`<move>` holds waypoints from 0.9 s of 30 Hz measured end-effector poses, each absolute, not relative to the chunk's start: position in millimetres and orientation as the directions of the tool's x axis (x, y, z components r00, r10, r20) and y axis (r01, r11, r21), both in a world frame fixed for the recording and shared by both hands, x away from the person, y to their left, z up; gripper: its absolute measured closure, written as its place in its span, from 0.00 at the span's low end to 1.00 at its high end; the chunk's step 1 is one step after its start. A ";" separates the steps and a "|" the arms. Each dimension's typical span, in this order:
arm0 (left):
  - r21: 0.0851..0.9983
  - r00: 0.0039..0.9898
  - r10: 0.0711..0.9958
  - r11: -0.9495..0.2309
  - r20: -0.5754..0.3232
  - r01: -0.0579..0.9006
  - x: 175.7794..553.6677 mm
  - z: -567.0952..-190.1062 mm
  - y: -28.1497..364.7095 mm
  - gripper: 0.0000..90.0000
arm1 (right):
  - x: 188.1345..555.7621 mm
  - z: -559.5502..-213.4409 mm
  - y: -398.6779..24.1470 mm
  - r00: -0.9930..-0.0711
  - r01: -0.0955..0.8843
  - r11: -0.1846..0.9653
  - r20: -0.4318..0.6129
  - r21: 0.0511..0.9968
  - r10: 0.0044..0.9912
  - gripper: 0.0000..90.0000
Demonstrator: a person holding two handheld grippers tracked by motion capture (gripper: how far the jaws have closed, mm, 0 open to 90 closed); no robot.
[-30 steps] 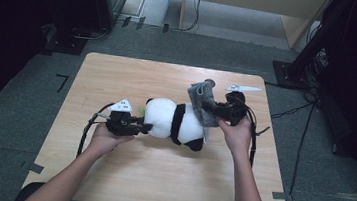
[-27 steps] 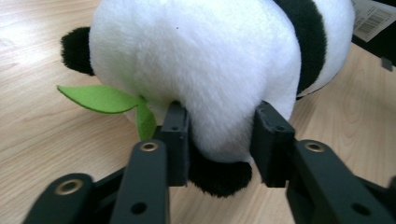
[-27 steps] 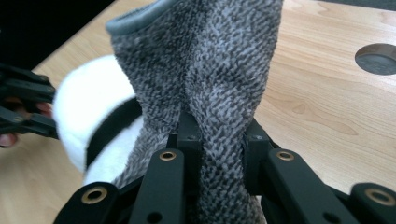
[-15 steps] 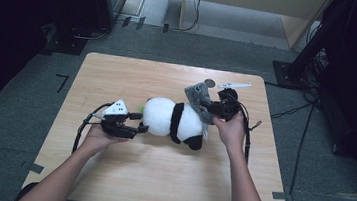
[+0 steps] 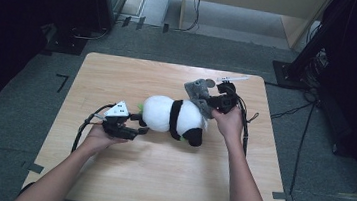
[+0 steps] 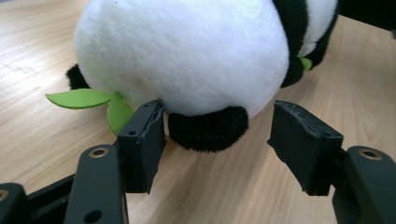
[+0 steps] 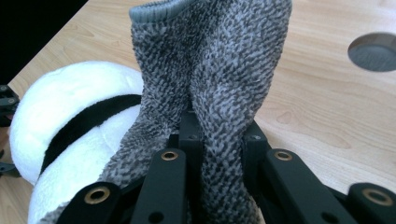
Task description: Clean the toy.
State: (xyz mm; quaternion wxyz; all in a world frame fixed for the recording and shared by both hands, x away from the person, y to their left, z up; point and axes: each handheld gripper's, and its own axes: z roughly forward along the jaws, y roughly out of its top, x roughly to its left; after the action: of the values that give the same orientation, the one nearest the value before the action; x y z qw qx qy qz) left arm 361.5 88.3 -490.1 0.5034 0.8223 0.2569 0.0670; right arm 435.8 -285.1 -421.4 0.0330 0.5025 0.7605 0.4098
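A black-and-white plush panda (image 5: 172, 115) lies on its side mid-table. My left gripper (image 5: 141, 126) sits at its left end. Its jaws have just been opening, and they now stand apart on either side of a black limb (image 6: 208, 128) without pressing on it; a green felt leaf (image 6: 81, 98) pokes out beside them. My right gripper (image 5: 208, 103) is shut on a grey knitted sock (image 5: 198, 90) at the panda's right end. In the right gripper view the sock (image 7: 215, 60) rises bunched between the pads of that gripper (image 7: 219, 135), with the panda (image 7: 70, 116) at the left.
The wooden table (image 5: 134, 75) has bare room in front of and behind the toy. A round grey hole (image 7: 373, 51) is set in the tabletop near the sock. A thin white object (image 5: 231, 79) lies at the back right edge. Cables trail from both grippers.
The left gripper's jaws have opened off the panda's end. The right hand, still holding the sock, has shifted a little to the left and toward the far side.
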 end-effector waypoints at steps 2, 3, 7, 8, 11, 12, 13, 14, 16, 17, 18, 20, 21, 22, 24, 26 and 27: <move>0.869 0.849 0.503 -0.333 -0.164 0.365 363.9 -489.8 88.1 0.39 | 438.8 -421.9 -285.0 -0.488 0.740 0.154 0.364 0.655 0.793 0.86; 0.871 0.846 0.506 -0.325 -0.168 0.368 365.3 -489.9 87.3 0.38 | 440.2 -422.3 -284.6 -0.486 0.741 0.151 0.366 0.654 0.794 0.86; 0.870 0.837 0.523 -0.326 -0.161 0.371 371.5 -491.0 81.5 0.32 | 447.0 -426.1 -285.4 -0.477 0.745 0.129 0.387 0.654 0.789 0.86; 0.870 0.834 0.527 -0.320 -0.166 0.375 373.3 -490.9 80.2 0.31 | 448.7 -427.0 -285.7 -0.475 0.748 0.125 0.394 0.652 0.787 0.86; 0.873 0.823 0.546 -0.313 -0.157 0.374 378.5 -491.0 76.7 0.28 | 452.4 -429.9 -287.1 -0.466 0.751 0.105 0.411 0.652 0.783 0.86; 0.875 0.823 0.545 -0.306 -0.163 0.375 380.6 -491.4 76.4 0.27 | 453.3 -431.0 -288.0 -0.465 0.751 0.099 0.417 0.652 0.781 0.86; 0.875 0.821 0.546 -0.302 -0.167 0.379 382.9 -491.7 76.0 0.27 | 453.9 -431.9 -288.8 -0.460 0.755 0.090 0.426 0.649 0.779 0.86; 0.876 0.820 0.546 -0.296 -0.173 0.382 385.3 -492.2 75.8 0.27 | 454.6 -432.7 -289.7 -0.458 0.757 0.086 0.432 0.648 0.777 0.86; 0.880 0.816 0.551 -0.283 -0.175 0.381 389.0 -493.7 74.5 0.27 | 455.7 -434.1 -290.5 -0.455 0.756 0.080 0.435 0.649 0.777 0.86; 0.883 0.814 0.555 -0.279 -0.173 0.378 390.4 -494.2 73.9 0.28 | 456.2 -434.4 -290.3 -0.452 0.757 0.077 0.434 0.649 0.779 0.86; 0.886 0.810 0.561 -0.271 -0.172 0.376 391.3 -494.8 73.1 0.29 | 456.7 -434.7 -290.2 -0.448 0.757 0.075 0.433 0.649 0.782 0.86; 0.891 0.802 0.573 -0.259 -0.169 0.374 392.0 -495.4 71.6 0.36 | 458.0 -435.6 -290.6 -0.442 0.758 0.067 0.436 0.649 0.784 0.86; 0.892 0.794 0.582 -0.249 -0.173 0.377 392.1 -495.4 71.0 0.39 | 458.4 -435.8 -291.3 -0.437 0.761 0.061 0.441 0.646 0.784 0.86; 0.890 0.783 0.597 -0.242 -0.178 0.386 392.0 -495.3 70.3 0.43 | 458.6 -436.3 -292.0 -0.433 0.760 0.053 0.444 0.647 0.784 0.86; 0.888 0.771 0.609 -0.233 -0.185 0.397 389.9 -494.5 69.9 0.52 | 457.4 -435.0 -293.4 -0.421 0.761 0.033 0.454 0.648 0.785 0.86; 0.880 0.762 0.621 -0.241 -0.184 0.409 387.6 -492.7 69.1 0.59 | 454.8 -430.5 -293.5 -0.423 0.753 0.031 0.448 0.657 0.788 0.86; 0.879 0.758 0.627 -0.245 -0.178 0.409 386.1 -491.1 68.6 0.61 | 451.8 -425.7 -293.5 -0.428 0.742 0.029 0.441 0.670 0.789 0.86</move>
State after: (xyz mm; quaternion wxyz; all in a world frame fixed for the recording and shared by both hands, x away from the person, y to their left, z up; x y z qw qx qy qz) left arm 386.1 68.6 -491.1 0.5172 0.7820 0.3313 0.1056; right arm 451.8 -293.5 -425.7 0.0263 0.5339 0.7167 0.4479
